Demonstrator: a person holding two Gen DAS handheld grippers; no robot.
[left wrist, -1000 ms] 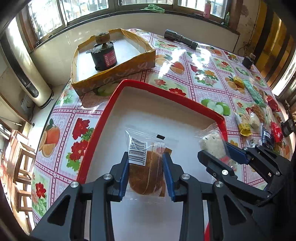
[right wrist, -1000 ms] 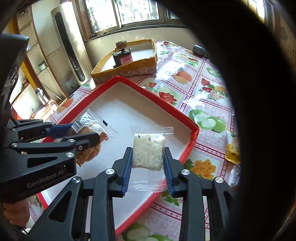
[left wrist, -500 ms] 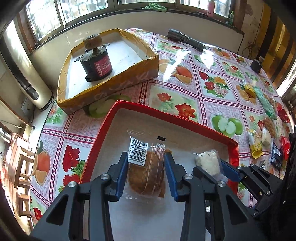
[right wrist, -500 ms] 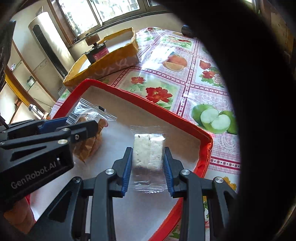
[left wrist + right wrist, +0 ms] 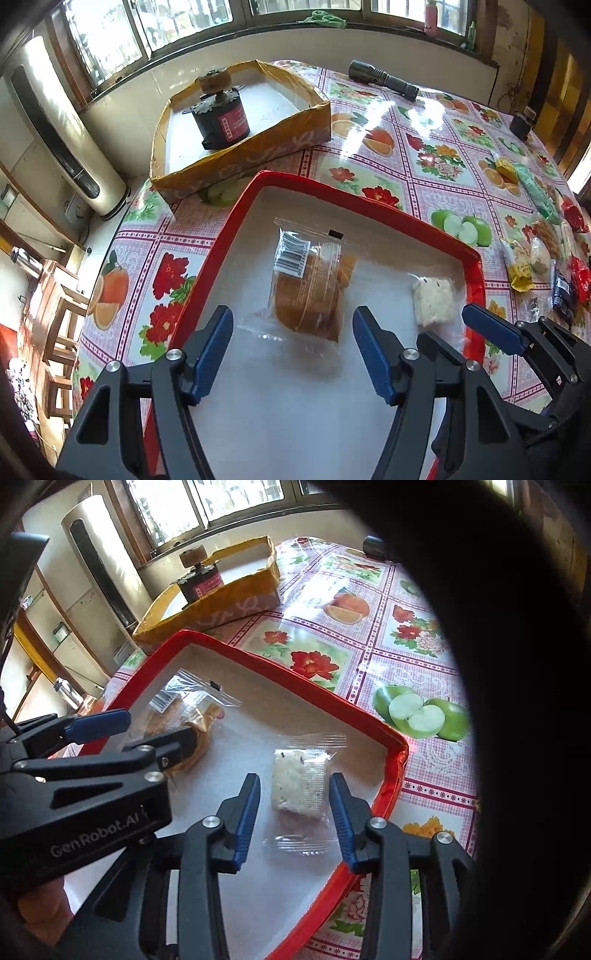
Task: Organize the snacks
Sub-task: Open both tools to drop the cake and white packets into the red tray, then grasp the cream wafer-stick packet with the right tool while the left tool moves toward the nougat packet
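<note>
Since a second ago both tongs have let go: the left gripper (image 5: 291, 347) is spreading wide off the clear-wrapped brown cake (image 5: 308, 291), and the right gripper (image 5: 293, 816) is parting narrowly around the white rice-cracker packet (image 5: 299, 782). Both snacks now lie released inside the red-rimmed white tray (image 5: 369, 201), the cracker at the cake's three o'clock.

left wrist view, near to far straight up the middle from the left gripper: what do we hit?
left gripper, jaws opening with nothing pressed between them → brown bread packet → far rim of the red tray → yellow cardboard box → dark canister inside it → window
</note>
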